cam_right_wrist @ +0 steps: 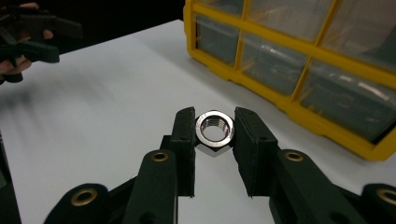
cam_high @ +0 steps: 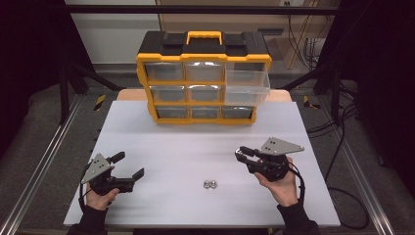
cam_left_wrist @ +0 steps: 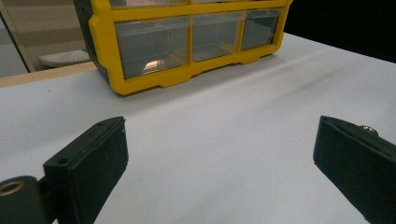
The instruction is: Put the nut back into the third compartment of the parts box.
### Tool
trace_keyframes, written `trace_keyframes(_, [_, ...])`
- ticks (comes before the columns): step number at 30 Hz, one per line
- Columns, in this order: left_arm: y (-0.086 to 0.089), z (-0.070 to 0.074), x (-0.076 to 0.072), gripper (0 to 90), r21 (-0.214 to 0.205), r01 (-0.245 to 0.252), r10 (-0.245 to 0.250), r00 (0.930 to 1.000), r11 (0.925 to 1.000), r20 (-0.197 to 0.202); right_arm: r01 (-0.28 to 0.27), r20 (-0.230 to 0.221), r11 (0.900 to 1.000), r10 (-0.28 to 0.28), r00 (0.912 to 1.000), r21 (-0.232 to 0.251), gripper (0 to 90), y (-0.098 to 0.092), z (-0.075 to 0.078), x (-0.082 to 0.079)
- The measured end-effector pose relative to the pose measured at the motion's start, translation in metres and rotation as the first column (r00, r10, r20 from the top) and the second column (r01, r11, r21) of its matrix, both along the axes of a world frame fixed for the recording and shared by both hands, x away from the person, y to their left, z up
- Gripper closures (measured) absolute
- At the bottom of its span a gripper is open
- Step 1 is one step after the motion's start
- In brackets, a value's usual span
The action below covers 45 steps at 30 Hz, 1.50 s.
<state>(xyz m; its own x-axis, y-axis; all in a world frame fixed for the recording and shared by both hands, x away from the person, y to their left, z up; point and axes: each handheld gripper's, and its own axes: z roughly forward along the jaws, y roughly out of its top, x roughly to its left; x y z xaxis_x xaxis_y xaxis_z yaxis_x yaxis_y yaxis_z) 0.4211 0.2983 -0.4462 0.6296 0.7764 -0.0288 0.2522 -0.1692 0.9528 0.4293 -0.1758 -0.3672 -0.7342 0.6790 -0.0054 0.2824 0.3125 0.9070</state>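
Spanning the middle of the high view, the white desk [cam_high: 161, 147] carries everything, its far edge near the upper centre of the frame. At that far edge stands the yellow and black drawer organizer [cam_high: 203, 78], upright, with a yellow carry handle [cam_high: 204, 35] on top and three rows of clear drawers. One clear drawer [cam_high: 247, 88] at the right of the upper rows is pulled out toward the camera; the others sit flush.

At lower right of the high view a hand holds the right claw [cam_high: 241, 153], raised off the desk and pointing toward the frame's left, with the grey three-cornered plate [cam_high: 280, 146] on top. In the right gripper view its two black pads press on opposite sides of a steel hex nut [cam_right_wrist: 214, 128], which sits between them with its threaded hole facing the camera, clear of the desk surface and in front of the organizer's lower drawers at upper right.

At lower left of the high view another hand holds the left claw [cam_high: 128, 165], low over the desk and pointing right. Its jaws stand wide apart, and in the left gripper view there is bare desk between them.

Smallest of all, two more hex nuts [cam_high: 210, 184] lie side by side on the desk at lower centre of the high view, between the two claws and near the front edge.
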Motion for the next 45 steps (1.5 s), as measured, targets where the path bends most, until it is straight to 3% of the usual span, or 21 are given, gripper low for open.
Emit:
trace_keyframes(17, [0.000, 0.000, 0.000, 3.1, 0.002, -0.004, 0.004, 1.0000, 1.0000, -0.001, 0.054, 0.107, 0.9974, -0.059, 0.9925, 0.046, 70.2, -0.005, 0.074, 0.011])
trace_keyframes(29, [0.000, -0.001, 0.000, 3.1, 0.005, -0.001, 0.001, 1.0000, 1.0000, -0.002, 0.091, 0.164, 0.9916, -0.105, 0.9808, 0.092, 70.2, -0.006, 0.124, 0.026])
trace_keyframes(38, [0.000, -0.001, 0.000, 3.1, 0.001, -0.001, 0.001, 1.0000, 1.0000, -0.001, 0.159, 0.168, 0.9838, -0.171, 0.9709, 0.084, 70.2, -0.001, 0.148, 0.050])
trace_keyframes(45, [0.000, 0.000, 0.000, 3.1, 0.001, 0.000, 0.000, 1.0000, 1.0000, 0.000, 0.207, 0.145, 0.9756, -0.216, 0.9656, 0.071, 70.2, 0.003, 0.149, 0.073])
